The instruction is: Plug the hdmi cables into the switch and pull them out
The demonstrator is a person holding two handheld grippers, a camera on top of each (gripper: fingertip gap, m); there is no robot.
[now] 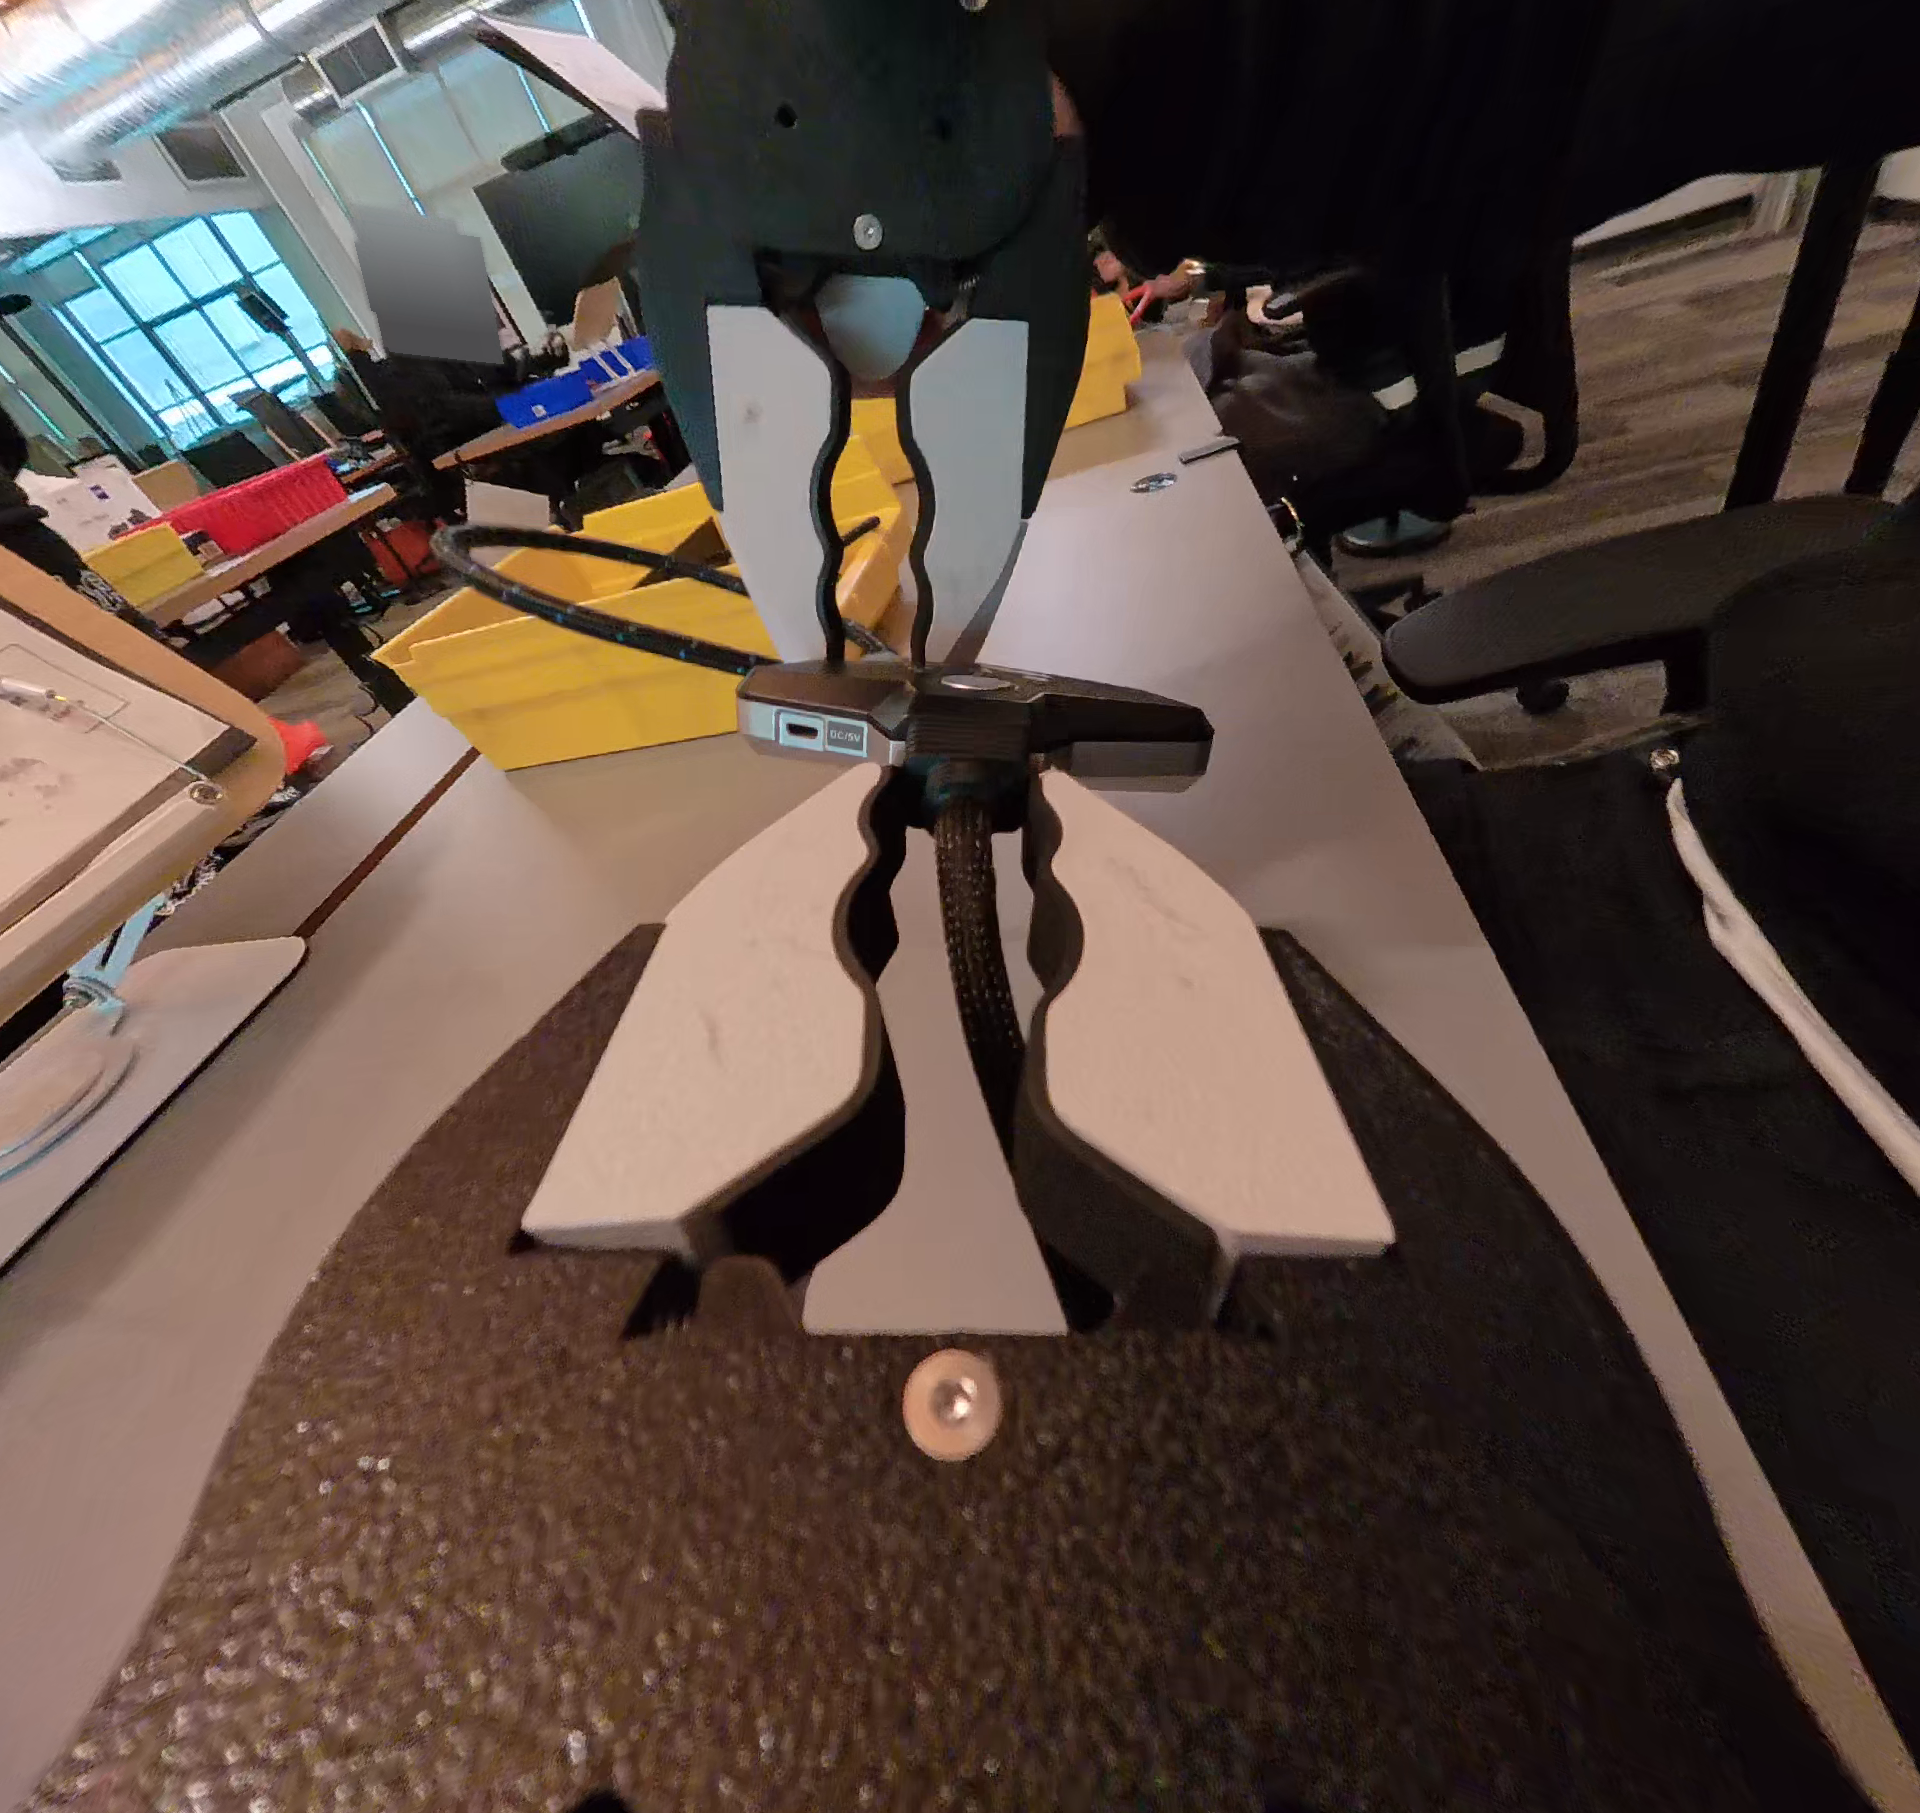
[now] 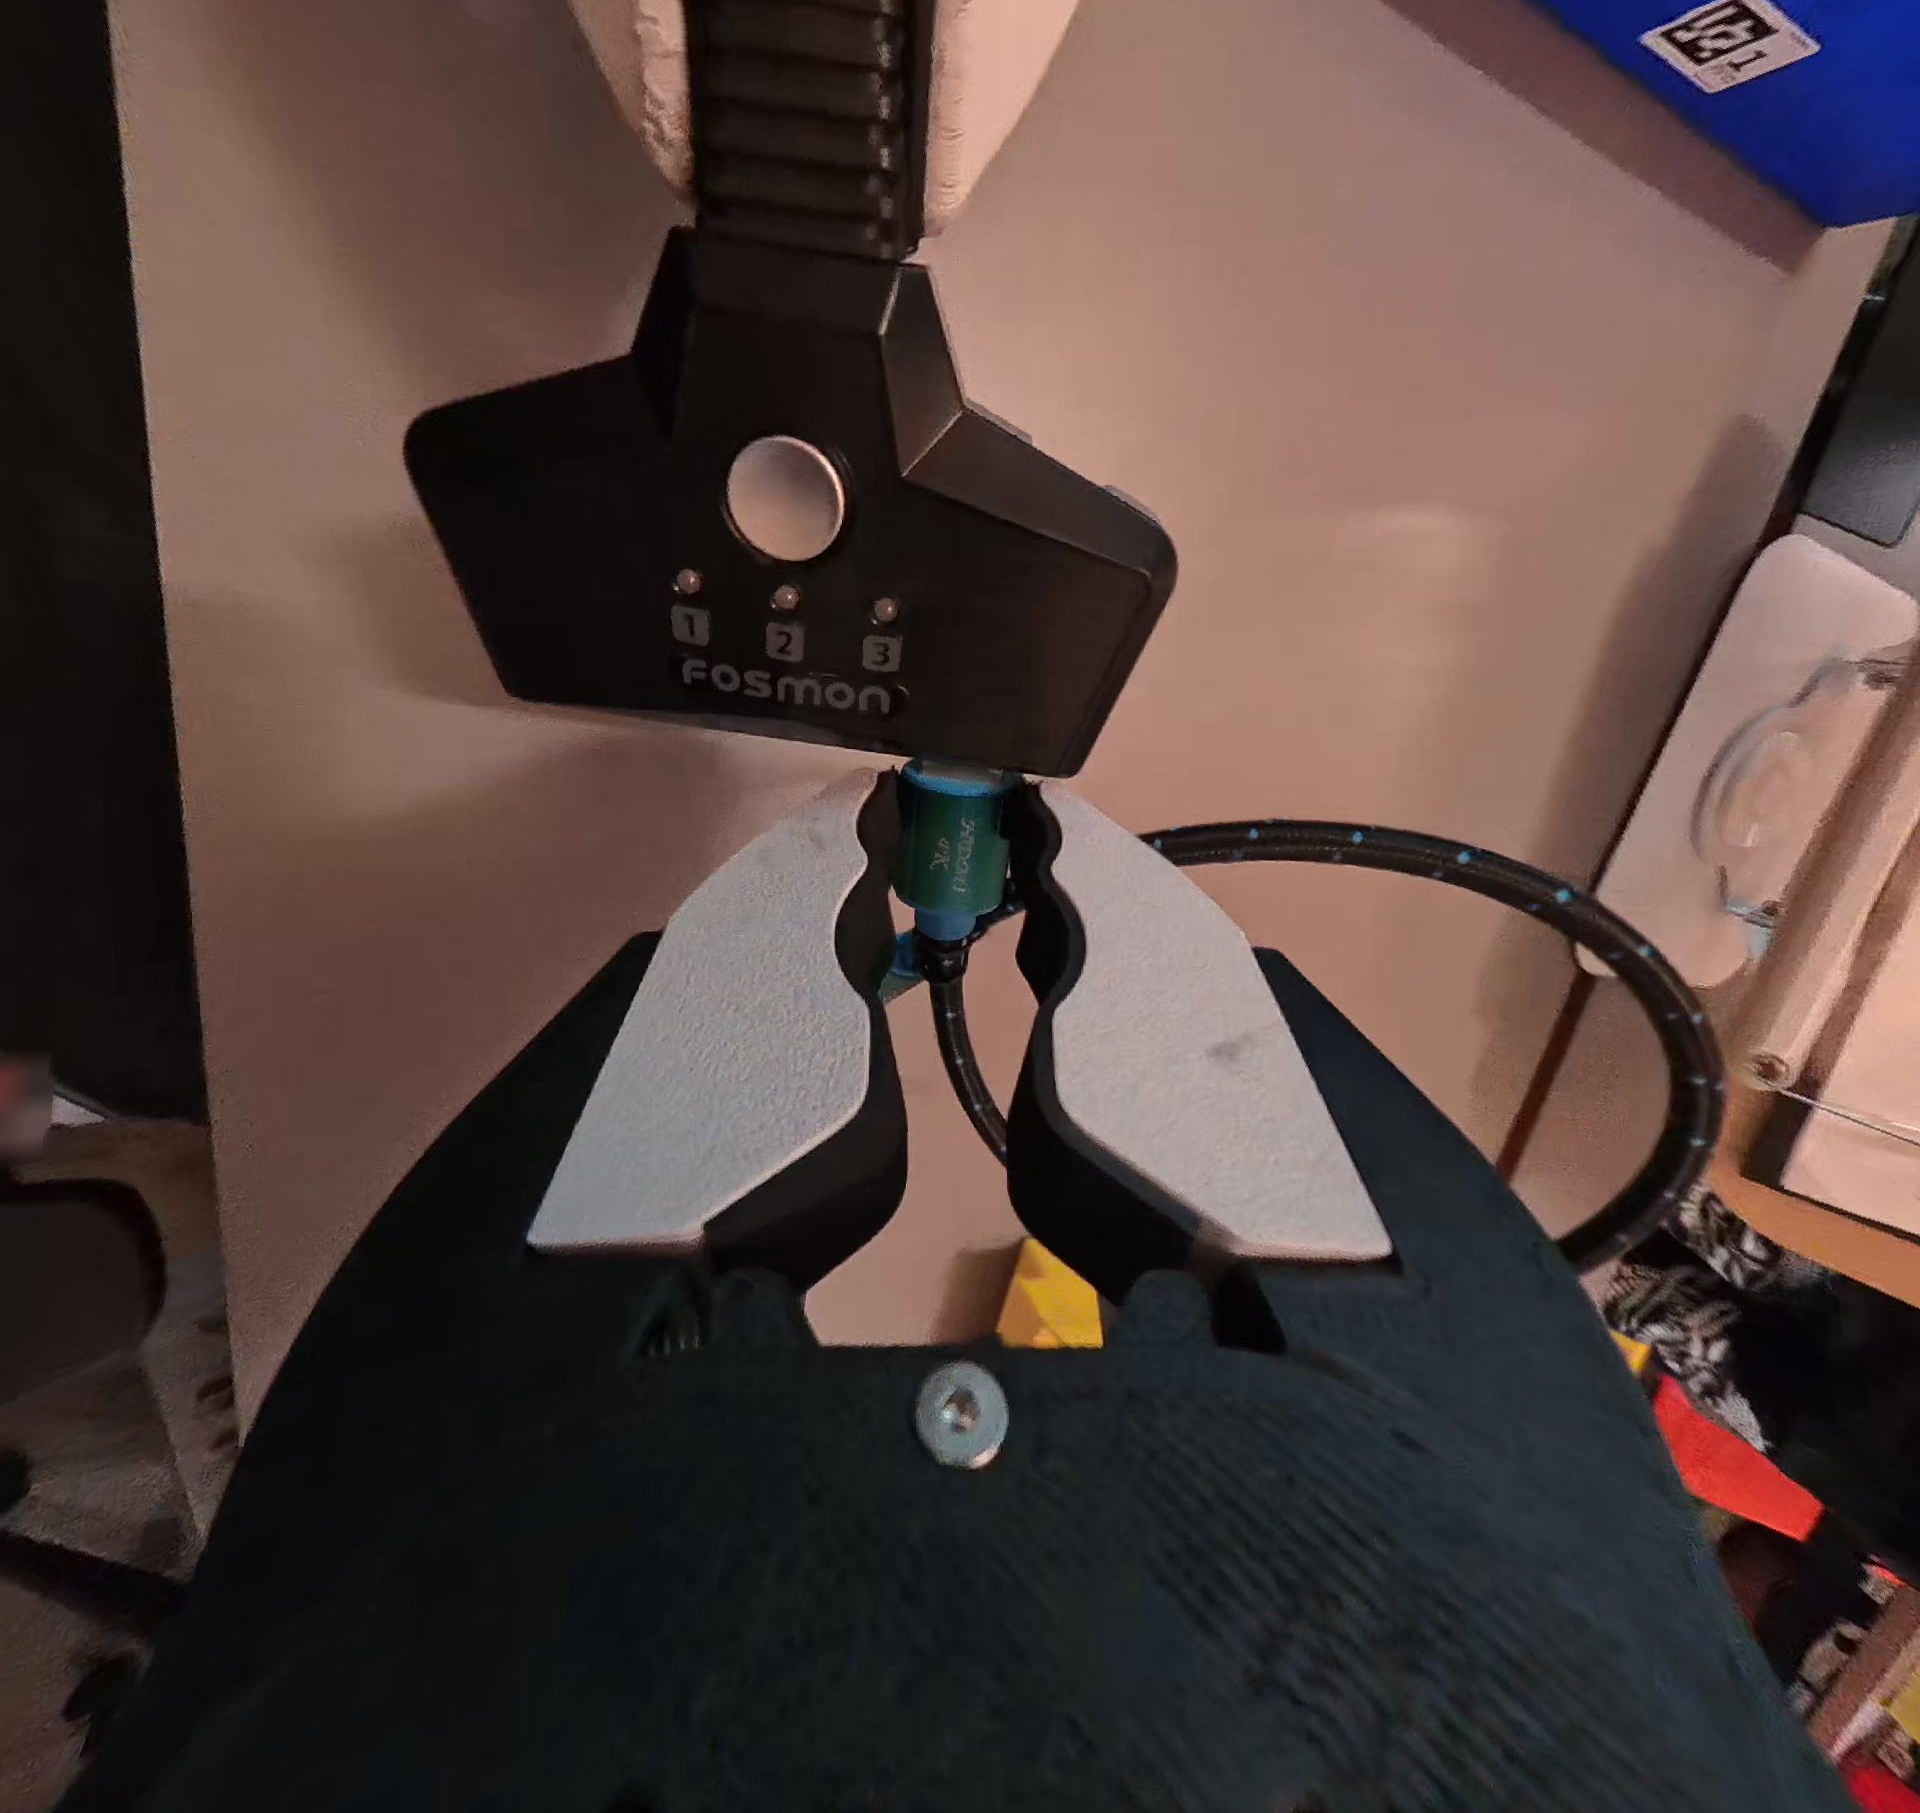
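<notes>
The black HDMI switch (image 1: 1122, 724) lies on the grey table (image 1: 1247, 880), and the right wrist view shows it from above (image 2: 790, 537). My left gripper (image 1: 961, 797) is shut on the switch's own ribbed cable neck (image 1: 961, 776), where a black braided cable (image 1: 977, 942) runs back between the fingers. My right gripper (image 2: 951, 807) is shut on a teal HDMI plug (image 2: 951, 859), whose front end meets the switch's port edge. Its metal tip is hidden. The plug's black, blue-flecked cable (image 2: 1507, 890) loops away. Each gripper also shows in the other's view, the right (image 1: 873, 657) and the left (image 2: 805, 194).
Yellow bins (image 1: 582, 662) stand on the table just behind the switch. A tilted board on a stand (image 1: 104, 755) is at the left. An office chair (image 1: 1610, 610) and a person in dark clothes (image 1: 1455, 49) are at the right. A blue bin (image 2: 1714, 28) sits at one corner.
</notes>
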